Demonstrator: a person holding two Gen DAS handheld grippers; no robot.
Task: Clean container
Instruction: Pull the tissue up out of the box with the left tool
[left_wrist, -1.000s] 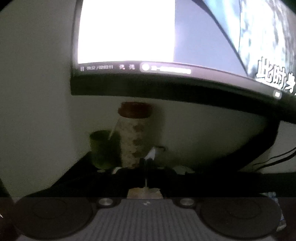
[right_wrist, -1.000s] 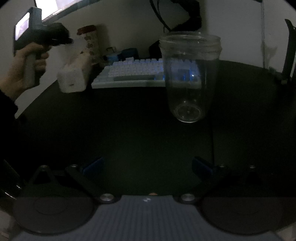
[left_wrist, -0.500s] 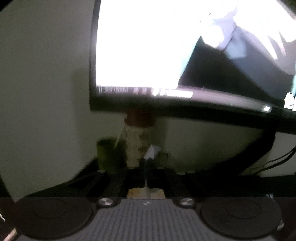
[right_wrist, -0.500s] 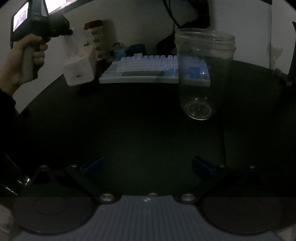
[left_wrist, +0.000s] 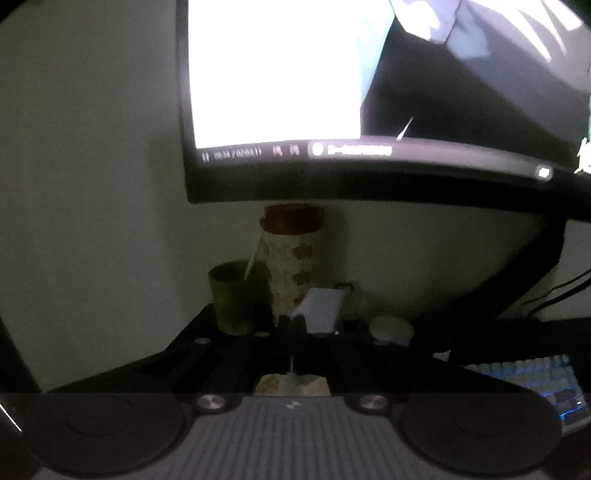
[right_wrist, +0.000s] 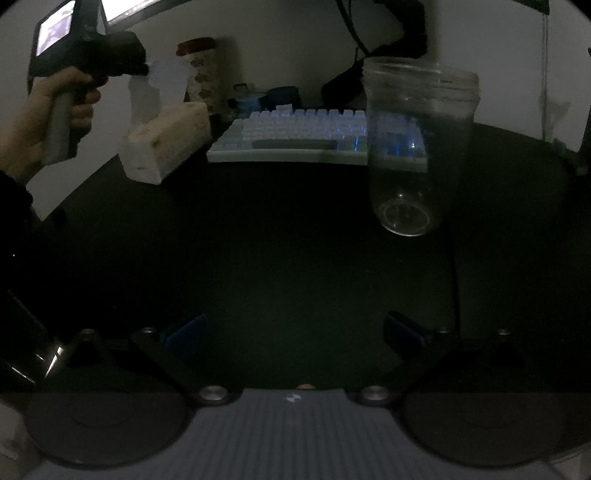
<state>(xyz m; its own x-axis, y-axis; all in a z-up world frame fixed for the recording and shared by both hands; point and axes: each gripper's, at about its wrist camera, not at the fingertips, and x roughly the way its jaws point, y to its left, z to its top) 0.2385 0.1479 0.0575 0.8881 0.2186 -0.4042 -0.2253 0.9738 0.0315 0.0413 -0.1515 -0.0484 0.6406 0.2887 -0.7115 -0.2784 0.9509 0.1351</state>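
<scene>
Glass is the material of the task's thing: a clear jar (right_wrist: 417, 147) stands upright with no lid, on the right half of the bench (right_wrist: 277, 240). It is just in front of the right end of the lit keyboard (right_wrist: 295, 136) and nothing touches it.

Over the past second the left gripper (left_wrist: 291, 326) has lifted a little above the white tissue pack (right_wrist: 166, 142) near the bench's left edge. A pale thin sheet (right_wrist: 159, 88) now hangs from its tip down towards the pack. Its jaws are pressed together on the top of that sheet, which shows in the left wrist view as a white flap just past the tips. Whether the sheet is fully free of the pack I cannot tell, since its lower end fades against the pack's top. The jar has not shifted against the keyboard. So I judge the wiping cloth is nearly in hand and the cleaning itself is not yet begun. The sheet still has to cross the bench to the jar.

The left hand (right_wrist: 40, 125) grips the handle at the upper left of the right wrist view, held well above the bench and pointing only slightly downward towards the monitor (left_wrist: 295, 92) and the back wall. The right gripper (right_wrist: 293, 332) hangs over the near middle of the bench, tipped steeply down, its jaws spread wide with nothing between the blue pads (right_wrist: 184, 332), well short of the jar.
</scene>
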